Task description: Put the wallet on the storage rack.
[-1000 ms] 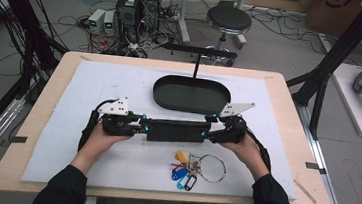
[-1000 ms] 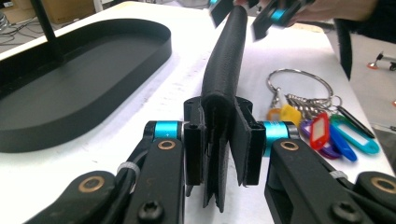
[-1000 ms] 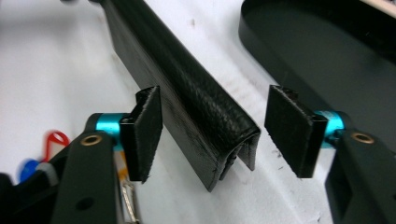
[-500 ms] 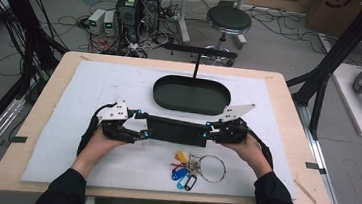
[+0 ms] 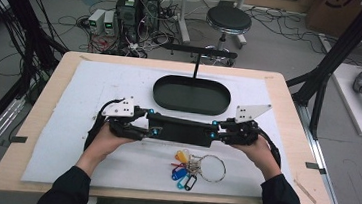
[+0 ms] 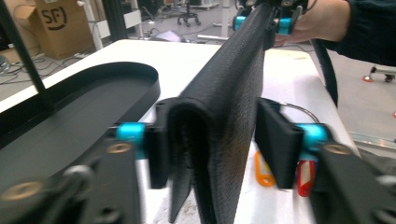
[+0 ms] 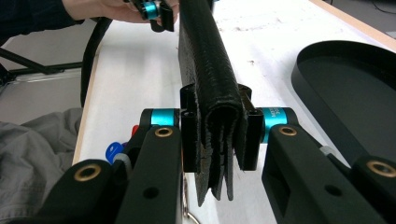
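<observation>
Table (image 5: 60,85) with white mat; black tray (image 5: 191,95) behind, keys (image 5: 190,169) in front. Wallet (image 5: 181,130) held off the mat between both grippers, spine up, probably for transfer to the tray. Right gripper (image 7: 219,135) clamped on its end. Left gripper (image 6: 219,144): jaws just been closing, one pad not touching, gap visible.

The letters "SF" stand in black on a brown cardboard box (image 6: 55,23) on the floor in the left gripper view.
</observation>
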### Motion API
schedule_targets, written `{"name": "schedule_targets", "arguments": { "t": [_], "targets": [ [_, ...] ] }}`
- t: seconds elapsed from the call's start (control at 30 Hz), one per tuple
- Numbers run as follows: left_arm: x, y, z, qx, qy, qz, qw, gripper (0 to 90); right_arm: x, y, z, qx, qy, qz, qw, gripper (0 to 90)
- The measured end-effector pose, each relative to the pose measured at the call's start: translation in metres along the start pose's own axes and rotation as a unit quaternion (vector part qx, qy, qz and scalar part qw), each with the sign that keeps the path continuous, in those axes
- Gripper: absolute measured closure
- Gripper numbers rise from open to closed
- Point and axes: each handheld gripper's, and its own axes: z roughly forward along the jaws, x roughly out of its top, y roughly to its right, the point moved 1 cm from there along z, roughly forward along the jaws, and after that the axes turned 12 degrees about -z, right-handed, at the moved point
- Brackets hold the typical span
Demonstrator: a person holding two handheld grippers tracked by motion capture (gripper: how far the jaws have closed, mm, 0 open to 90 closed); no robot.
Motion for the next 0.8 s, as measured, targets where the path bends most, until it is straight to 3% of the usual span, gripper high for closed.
{"name": "schedule_targets", "arguments": {
  "t": [0.17,0.27,0.4,0.43,0.47,0.5,0.53,0.6,0.63,0.67,0.7,0.73,0.77,0.8],
  "targets": [
    [0.003,0.000,0.002,-0.010,0.019,0.000,0.9998,72.6,-0.004,0.003,-0.007,-0.015,0.006,0.013,0.9998,75.1],
    [0.006,0.001,0.005,-0.009,0.028,-0.004,0.9996,73.9,-0.004,0.005,-0.011,-0.032,0.013,0.012,0.9993,71.3],
    [0.011,0.002,0.010,0.000,0.034,-0.001,0.9994,74.4,-0.006,0.008,-0.019,-0.071,0.020,0.028,0.9969,60.6],
    [0.016,0.001,0.014,0.011,0.046,0.003,0.9989,74.5,-0.007,0.008,-0.023,-0.094,0.024,0.034,0.9947,58.8],
    [0.016,0.001,0.014,0.011,0.046,0.003,0.9989,74.5,-0.007,0.008,-0.023,-0.094,0.024,0.034,0.9947,58.8],
    [0.017,-0.001,0.017,0.013,0.053,0.000,0.9985,74.6,-0.007,0.010,-0.032,-0.127,0.032,0.040,0.9906,57.3],
    [0.019,-0.003,0.019,0.019,0.059,0.001,0.9981,74.6,-0.007,0.010,-0.032,-0.127,0.032,0.040,0.9906,57.3],
    [0.021,-0.007,0.024,0.030,0.068,-0.001,0.9972,74.6,-0.008,0.010,-0.040,-0.165,0.038,0.038,0.9849,57.1],
    [0.022,-0.010,0.027,0.039,0.074,-0.004,0.9965,74.6,-0.009,0.010,-0.048,-0.203,0.049,0.042,0.9771,57.5],
    [0.023,-0.013,0.030,0.048,0.077,-0.005,0.9958,74.6,-0.009,0.010,-0.048,-0.203,0.049,0.042,0.9771,57.5],
    [0.025,-0.020,0.035,0.063,0.080,-0.007,0.9948,74.6,-0.011,0.009,-0.054,-0.234,0.053,0.047,0.9697,56.9],
    [0.025,-0.020,0.035,0.063,0.080,-0.007,0.9948,74.6,-0.011,0.009,-0.054,-0.234,0.053,0.047,0.9697,56.9],
    [0.027,-0.027,0.038,0.076,0.082,-0.011,0.9937,74.6,-0.013,0.009,-0.060,-0.258,0.061,0.053,0.9627,55.0],
    [0.027,-0.027,0.038,0.076,0.082,-0.011,0.9937,74.6,-0.013,0.009,-0.060,-0.258,0.061,0.053,0.9627,55.0]
  ]
}}
